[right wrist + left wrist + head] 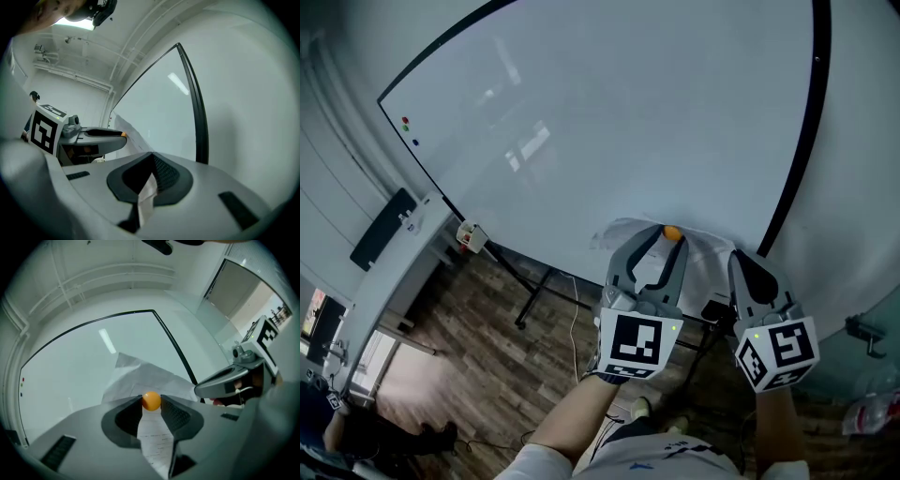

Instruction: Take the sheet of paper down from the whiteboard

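A creased white sheet of paper lies against the lower right of the whiteboard. My left gripper is shut on a small orange round magnet at the sheet's top edge. In the left gripper view the magnet sits pinched between the jaws of the left gripper, with the paper behind and below it. My right gripper is just to the right, at the sheet's right side. In the right gripper view the right gripper is shut on a strip of the paper.
The board's black frame runs down just right of the grippers. Small red, green and blue magnets sit at the board's upper left. A black eraser lies on a ledge at left. The board's stand legs and a cable cross the wooden floor.
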Tool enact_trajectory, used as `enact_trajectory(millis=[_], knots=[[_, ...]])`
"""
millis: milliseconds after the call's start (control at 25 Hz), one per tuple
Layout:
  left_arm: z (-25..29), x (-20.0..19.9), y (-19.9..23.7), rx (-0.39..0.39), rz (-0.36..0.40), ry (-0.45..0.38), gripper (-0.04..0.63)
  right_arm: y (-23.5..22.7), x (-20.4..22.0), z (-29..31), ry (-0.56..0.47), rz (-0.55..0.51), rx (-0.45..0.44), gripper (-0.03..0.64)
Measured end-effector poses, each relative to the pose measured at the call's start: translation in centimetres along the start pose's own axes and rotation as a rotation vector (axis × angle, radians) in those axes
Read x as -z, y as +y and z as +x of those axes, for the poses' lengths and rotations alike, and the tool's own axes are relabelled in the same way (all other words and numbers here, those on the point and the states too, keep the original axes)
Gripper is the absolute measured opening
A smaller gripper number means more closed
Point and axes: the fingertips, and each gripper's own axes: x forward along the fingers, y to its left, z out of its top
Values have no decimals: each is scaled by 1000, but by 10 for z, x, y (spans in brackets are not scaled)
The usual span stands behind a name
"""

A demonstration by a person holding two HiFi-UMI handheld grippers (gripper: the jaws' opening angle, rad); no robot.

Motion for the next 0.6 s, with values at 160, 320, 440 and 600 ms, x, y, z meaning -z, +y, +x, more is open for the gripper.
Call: enact_trajectory(millis=[160,320,440,600], knots=[[-33,7,-11,-27,-31,27,133,8,8,-16,3,-2,-45,12],[-66,16,-14,-52,-54,69,133,26,15,-24,14,11,-95,12],[-89,15,-10,-65,-56,74,133,43,17,-28,22,19,-120,12],[-119,6,0,-77,-75,35,133,64,21,-33,37,13,-131,12]])
